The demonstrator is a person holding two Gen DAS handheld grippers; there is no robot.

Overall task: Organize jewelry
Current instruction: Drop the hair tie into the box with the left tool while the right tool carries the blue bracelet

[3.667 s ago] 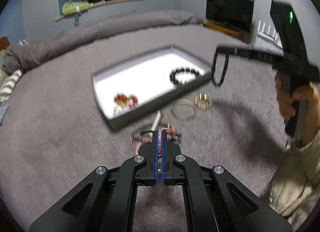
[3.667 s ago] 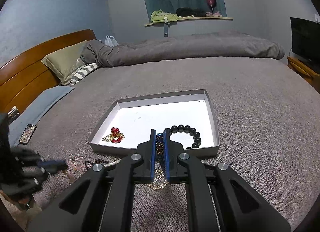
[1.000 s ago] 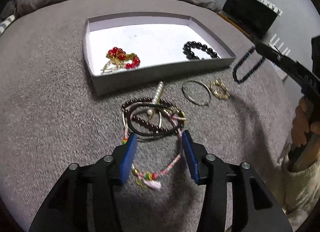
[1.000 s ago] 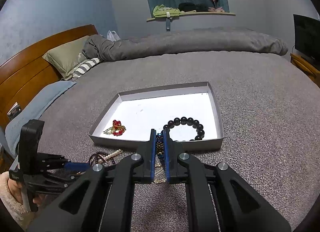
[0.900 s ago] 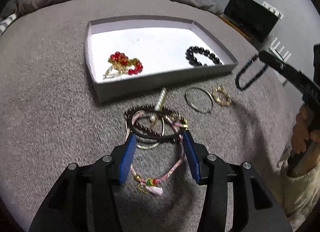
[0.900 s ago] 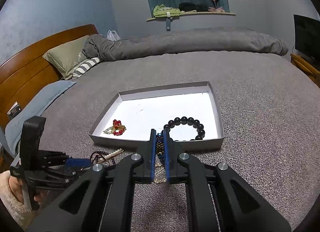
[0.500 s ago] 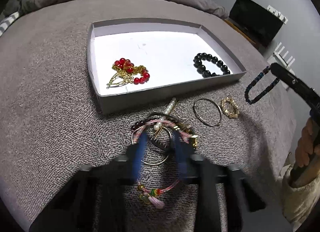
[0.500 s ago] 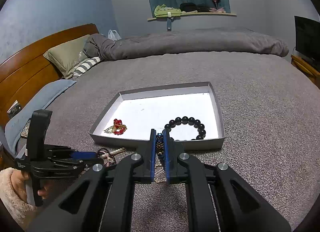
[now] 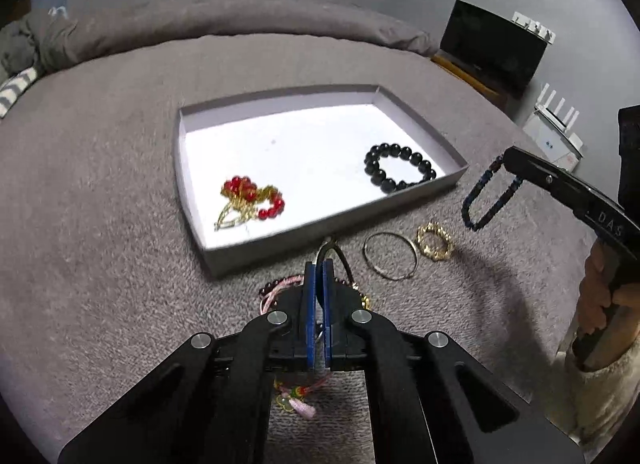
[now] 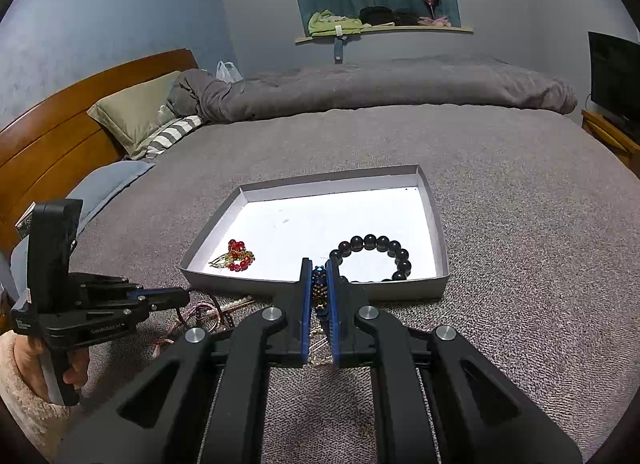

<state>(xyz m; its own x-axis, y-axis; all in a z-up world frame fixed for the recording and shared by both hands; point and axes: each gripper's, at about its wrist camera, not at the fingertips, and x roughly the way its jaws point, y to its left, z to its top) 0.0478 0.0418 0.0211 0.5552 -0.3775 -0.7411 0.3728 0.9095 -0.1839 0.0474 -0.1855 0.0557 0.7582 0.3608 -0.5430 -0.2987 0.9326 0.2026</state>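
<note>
Grey bedspread underfoot, wooden headboard and olive pillow at far left in the right wrist view, dark television off to the right.

Left gripper: blue pads brought together, clamped on a thin black cord bracelet looping up out of the tips. Directly beneath, tangled pile of bracelets on the bedspread, pink braided cord with tassel partly hidden under the tool. Just right of the pile, plain metal bangle lying flat, gold ornate ring-shaped piece just beside it.

Right gripper: pads closed on a dark blue beaded bracelet, seen in the left wrist view hanging as a loop clear of the bedspread, near the tray's right corner.

Shallow grey cardboard tray ahead of both tools, white floor. Inside: black bead bracelet at right, red bead and gold chain piece at left, well apart.
</note>
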